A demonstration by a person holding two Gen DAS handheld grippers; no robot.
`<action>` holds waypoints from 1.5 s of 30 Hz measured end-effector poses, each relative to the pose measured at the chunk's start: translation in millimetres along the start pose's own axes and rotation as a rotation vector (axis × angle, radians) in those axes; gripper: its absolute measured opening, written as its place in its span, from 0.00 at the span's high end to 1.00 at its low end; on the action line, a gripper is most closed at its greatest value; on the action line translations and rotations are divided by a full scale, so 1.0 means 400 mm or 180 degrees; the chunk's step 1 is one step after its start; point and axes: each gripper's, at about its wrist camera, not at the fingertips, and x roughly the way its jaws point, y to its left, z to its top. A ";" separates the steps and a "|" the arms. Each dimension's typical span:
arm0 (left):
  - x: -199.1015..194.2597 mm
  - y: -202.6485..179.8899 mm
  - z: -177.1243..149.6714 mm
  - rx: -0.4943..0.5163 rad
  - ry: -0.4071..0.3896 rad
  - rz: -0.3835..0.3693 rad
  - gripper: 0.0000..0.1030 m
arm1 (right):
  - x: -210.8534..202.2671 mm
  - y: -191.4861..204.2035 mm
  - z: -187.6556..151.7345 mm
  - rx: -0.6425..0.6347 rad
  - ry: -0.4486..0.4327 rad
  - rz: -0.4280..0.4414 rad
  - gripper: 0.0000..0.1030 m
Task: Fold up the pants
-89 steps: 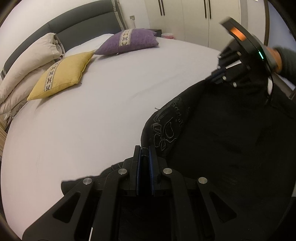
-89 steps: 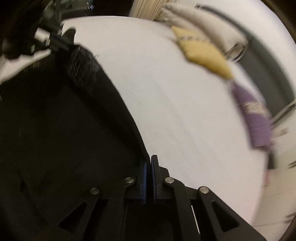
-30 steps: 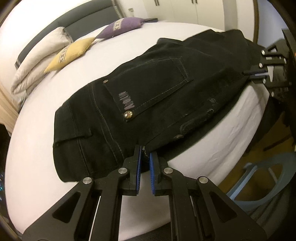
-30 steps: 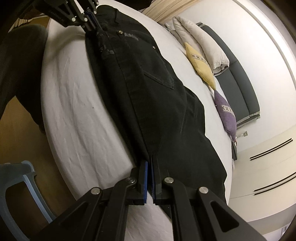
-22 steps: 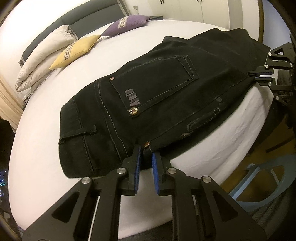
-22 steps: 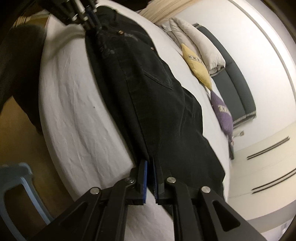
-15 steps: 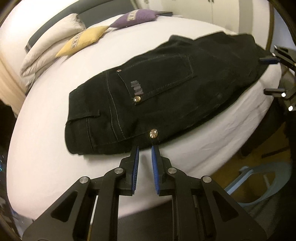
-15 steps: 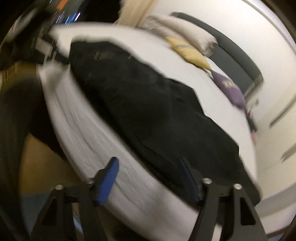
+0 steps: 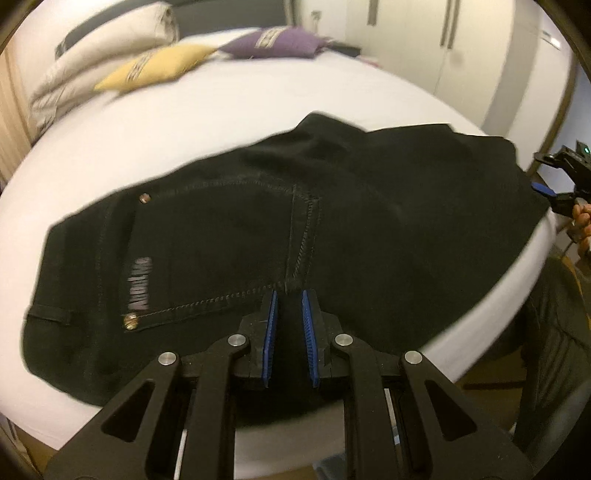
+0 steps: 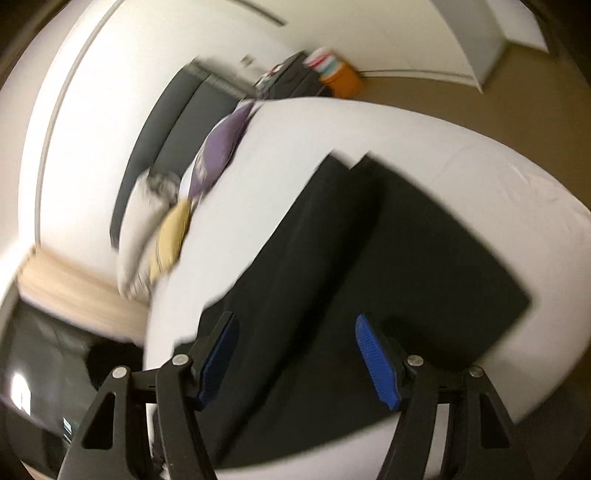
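- A pair of black pants [image 9: 295, 229] lies flat on a white bed [image 9: 184, 122], stretched across the near edge of the mattress, back side up.
- In the left wrist view, the waistband end points toward 9 o'clock and the legs run toward 3 o'clock. A back pocket [image 9: 218, 251] with pale stitching, two metal rivets and a grey printed label faces up.
- The left hand-held gripper [image 9: 288, 325] sits at 6 o'clock in its own view, just over the lower corner of that pocket. Its blue-padded fingers [image 9: 269, 332] stand slightly apart with only dark cloth showing in the narrow gap; they pinch nothing.
- At 3 o'clock in the same view, past the leg end of the pants, the right hand-held gripper [image 9: 554, 184] shows as a black frame with a blue pad and a small green light, and the person's fingertips [image 9: 581, 221] curl beside it.
- The right wrist view is blurred. The right hand-held gripper [image 10: 295, 354] there has its blue pads spread wide, holding nothing, above the pants [image 10: 369, 277], which spread from 6 o'clock toward the centre as two dark overlapping legs.
- At the head of the bed, toward 11 o'clock in the left view, lie a yellow cushion [image 9: 159, 70], a purple cushion [image 9: 273, 42] and cream pillows [image 9: 103, 62], against a dark grey headboard [image 9: 229, 13].
- White wardrobe doors [image 9: 424, 44] stand at 1 o'clock.
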 end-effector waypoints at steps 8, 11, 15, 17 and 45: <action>0.062 0.005 0.006 -0.0139 0.0136 0.0052 0.87 | 0.081 -0.019 0.069 0.0147 0.0170 0.0021 0.47; 0.074 -0.003 0.011 -0.0115 0.0136 0.0104 0.87 | 0.109 0.034 0.073 -0.0105 0.0396 -0.0318 0.86; 0.068 -0.007 0.006 -0.0070 0.0136 0.0127 0.87 | 0.111 0.112 0.110 -0.0227 0.0471 -0.0522 0.90; 0.065 -0.005 0.003 -0.0071 0.0132 0.0120 0.87 | 0.121 0.171 0.137 -0.0306 0.0515 -0.0559 0.87; 0.072 -0.003 -0.003 -0.0154 0.0030 0.0202 0.86 | 0.366 0.406 0.070 -0.1188 0.0763 -0.1004 0.35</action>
